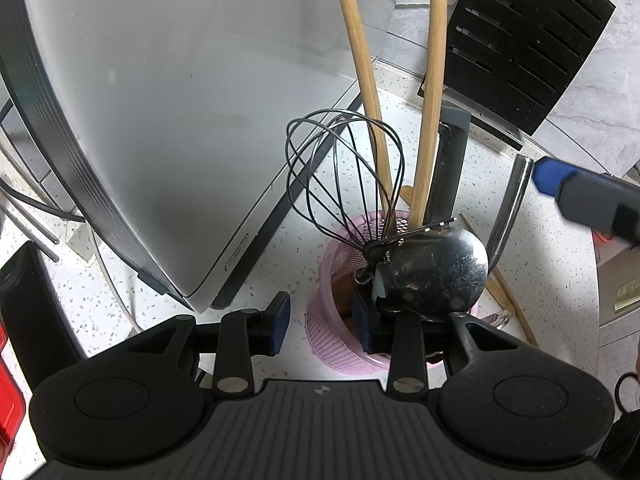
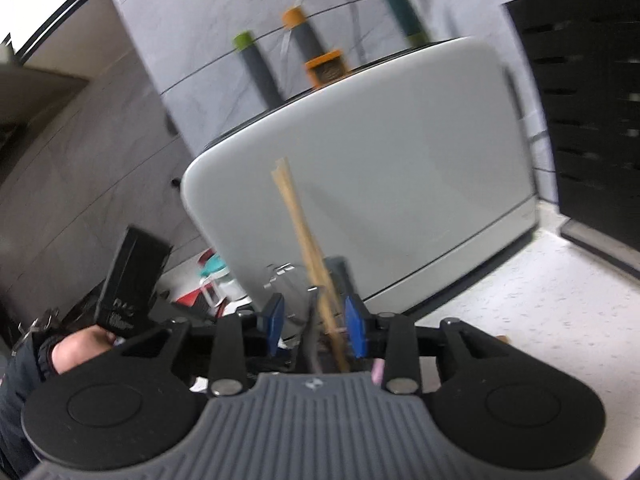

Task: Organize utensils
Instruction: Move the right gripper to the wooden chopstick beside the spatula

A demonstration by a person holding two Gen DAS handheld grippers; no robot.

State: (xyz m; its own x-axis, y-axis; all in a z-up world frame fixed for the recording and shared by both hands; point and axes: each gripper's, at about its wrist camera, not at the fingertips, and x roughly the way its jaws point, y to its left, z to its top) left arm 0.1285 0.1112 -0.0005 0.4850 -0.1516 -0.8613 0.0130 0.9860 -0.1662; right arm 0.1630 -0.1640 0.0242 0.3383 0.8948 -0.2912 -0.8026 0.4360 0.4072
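Toaster (image 1: 160, 120) first, big and pale grey, filling the left of my left view and the middle of my right one. Beside it on the speckled surface (image 1: 460, 128) stands a black slotted block (image 1: 520, 40), dark and tall.

Down from those, the pink mesh holder (image 1: 340, 344) sits right under my left tongs (image 1: 322, 326). It already carries a wire whisk (image 1: 344, 176), two long wooden handles (image 1: 360, 60) leaning up and away, a dark-handled tool, and a steel ladle bowl (image 1: 440, 268) resting over its rim.

My left tongs point steeply down and stand apart, one pad inside the holder's rim, the other outside; whether they press the mesh wall I cannot tell.

Now the small stuff: a pair of wooden chopsticks (image 2: 308, 256). In the right view they stand between the blue pads of my right tongs (image 2: 316, 330), long axis running up and away, a bit tilted. There's daylight on both sides, so I read those tongs as apart, not clamped; the picture is blurred, mind.

My call: the right hand is the one on the chopsticks, the holder lies just below and ahead of it, and the sticks need to go in end-first, nearly upright.
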